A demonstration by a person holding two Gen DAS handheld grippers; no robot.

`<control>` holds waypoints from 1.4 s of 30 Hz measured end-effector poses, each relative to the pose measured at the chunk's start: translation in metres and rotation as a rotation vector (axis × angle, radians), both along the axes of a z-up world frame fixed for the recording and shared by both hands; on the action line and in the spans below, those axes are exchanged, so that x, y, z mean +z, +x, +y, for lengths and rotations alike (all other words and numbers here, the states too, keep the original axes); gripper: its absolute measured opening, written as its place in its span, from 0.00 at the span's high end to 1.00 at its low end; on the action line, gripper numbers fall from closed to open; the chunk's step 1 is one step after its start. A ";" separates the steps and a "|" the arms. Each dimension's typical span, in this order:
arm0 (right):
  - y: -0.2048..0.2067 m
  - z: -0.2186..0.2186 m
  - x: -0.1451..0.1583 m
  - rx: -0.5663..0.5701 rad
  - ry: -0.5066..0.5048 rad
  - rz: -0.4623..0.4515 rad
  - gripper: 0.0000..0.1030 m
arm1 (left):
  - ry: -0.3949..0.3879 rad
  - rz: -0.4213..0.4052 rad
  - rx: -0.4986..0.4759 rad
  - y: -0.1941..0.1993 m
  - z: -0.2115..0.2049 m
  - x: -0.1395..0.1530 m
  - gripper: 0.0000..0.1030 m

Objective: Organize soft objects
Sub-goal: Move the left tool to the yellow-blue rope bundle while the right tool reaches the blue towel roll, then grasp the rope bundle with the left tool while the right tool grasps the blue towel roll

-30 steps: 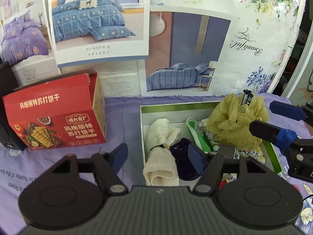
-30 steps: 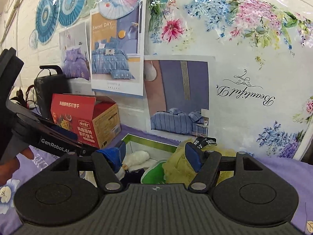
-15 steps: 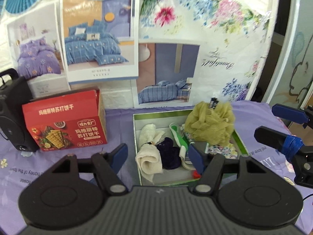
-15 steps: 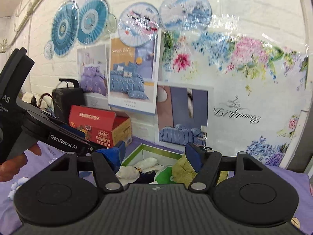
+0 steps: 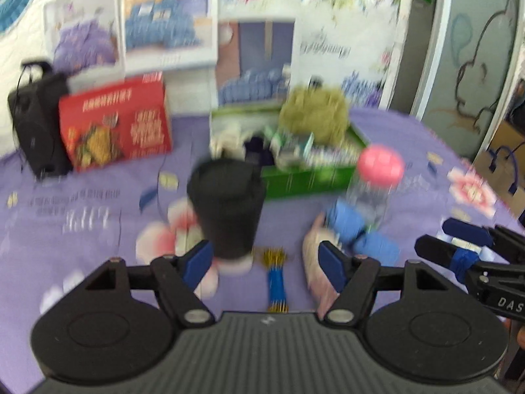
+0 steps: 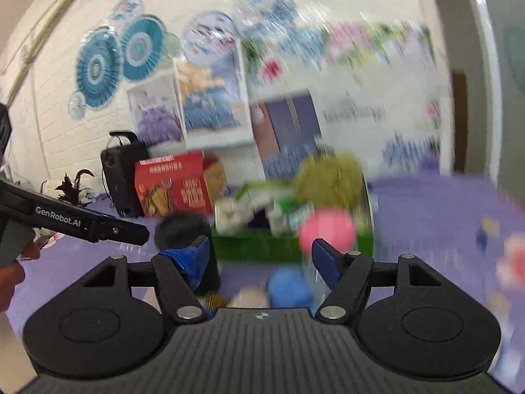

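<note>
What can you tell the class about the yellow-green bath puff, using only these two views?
The puff is a rounded ball of gathered olive-yellow mesh, soft and airy in look. A small dark tag shows blurred at its top. It sits at the far right of the green box, rising above the rim and over the smaller items beside it. Nothing grips it; both tongs are well short of it. Motion blur hides any finer detail.

Olive mesh pouf (image 5: 313, 115) atop green box (image 5: 308, 177), white towel (image 5: 226, 138) inside
</note>
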State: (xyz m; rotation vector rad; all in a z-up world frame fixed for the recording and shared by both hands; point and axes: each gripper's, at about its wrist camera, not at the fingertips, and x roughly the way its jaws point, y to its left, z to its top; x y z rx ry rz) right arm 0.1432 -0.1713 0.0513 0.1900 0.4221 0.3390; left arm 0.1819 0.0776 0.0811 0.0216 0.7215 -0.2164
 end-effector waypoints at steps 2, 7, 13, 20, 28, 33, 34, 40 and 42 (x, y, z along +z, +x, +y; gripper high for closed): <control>-0.012 -0.001 -0.028 -0.030 0.047 0.070 0.47 | 0.013 0.050 0.017 -0.009 0.000 -0.028 0.32; -0.022 -0.001 -0.065 -0.022 0.063 0.197 0.47 | 0.079 0.133 0.084 -0.010 0.002 -0.069 0.32; -0.007 -0.009 -0.046 -0.061 -0.029 0.111 0.47 | 0.076 0.132 0.111 0.008 0.006 -0.068 0.32; 0.054 -0.003 -0.050 0.013 -0.236 0.136 0.46 | 0.061 0.168 0.128 0.019 0.012 -0.076 0.32; 0.105 0.020 -0.074 0.082 -0.330 0.230 0.46 | 0.052 0.215 0.184 0.032 0.027 -0.087 0.32; 0.087 0.031 -0.074 0.183 -0.321 0.218 0.44 | 0.049 0.217 0.186 0.035 0.033 -0.087 0.32; 0.080 0.031 -0.072 0.211 -0.307 0.219 0.44 | 0.045 0.219 0.187 0.036 0.033 -0.087 0.32; 0.043 0.020 -0.057 0.329 -0.152 0.238 0.46 | 0.026 0.230 0.179 0.037 0.032 -0.087 0.32; 0.040 0.018 -0.050 0.255 -0.171 0.219 0.46 | 0.025 0.229 0.172 0.036 0.030 -0.086 0.32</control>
